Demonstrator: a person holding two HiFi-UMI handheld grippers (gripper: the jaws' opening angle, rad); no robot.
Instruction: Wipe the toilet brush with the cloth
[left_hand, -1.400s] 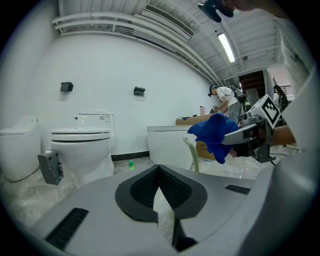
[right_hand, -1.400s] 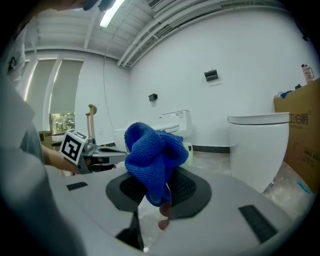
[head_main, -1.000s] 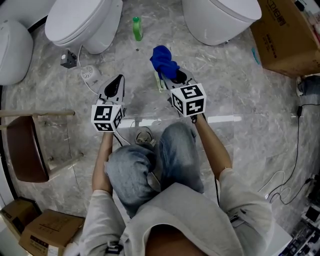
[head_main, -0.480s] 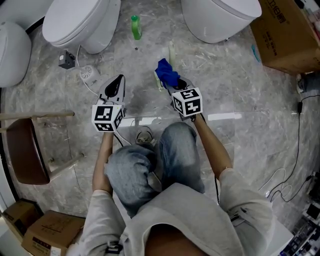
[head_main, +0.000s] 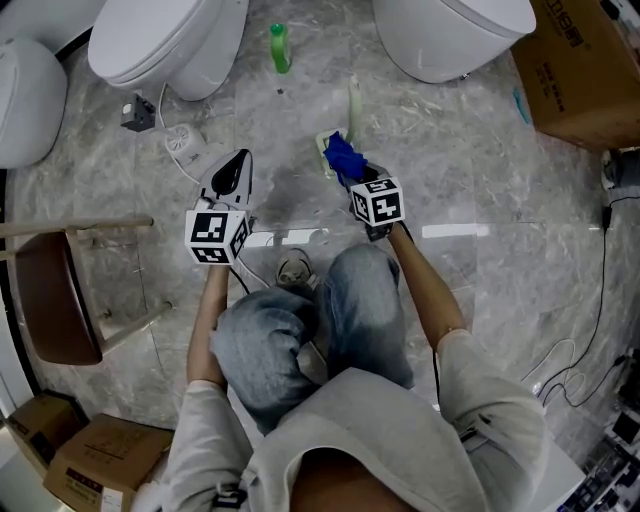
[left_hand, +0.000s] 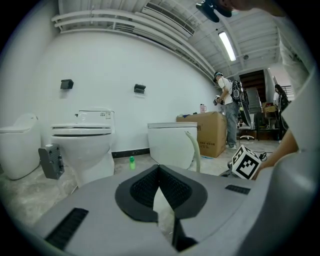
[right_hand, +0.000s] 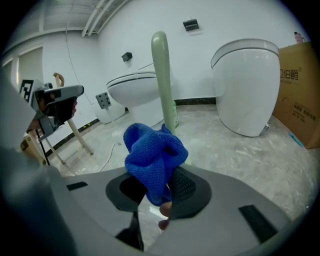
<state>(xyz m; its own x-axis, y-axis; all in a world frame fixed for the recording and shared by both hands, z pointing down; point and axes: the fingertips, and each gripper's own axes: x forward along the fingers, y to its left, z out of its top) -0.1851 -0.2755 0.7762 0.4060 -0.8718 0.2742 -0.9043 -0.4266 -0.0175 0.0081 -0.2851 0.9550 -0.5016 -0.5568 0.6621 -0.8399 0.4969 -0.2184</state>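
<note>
Jaws of the right gripper (right_hand: 161, 186) are clamping the cloth (right_hand: 152, 155) just beside the brush (right_hand: 161, 80); left gripper (left_hand: 159, 171) jaws are sitting together, empty. Wiping is seemingly barely starting.

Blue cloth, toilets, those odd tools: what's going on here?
A crouching person holds a gripper in each hand. The right gripper is shut on a bunched blue cloth, held low against or just beside the upright pale-green toilet brush handle. The left gripper is shut, empty, off to the side.
</note>
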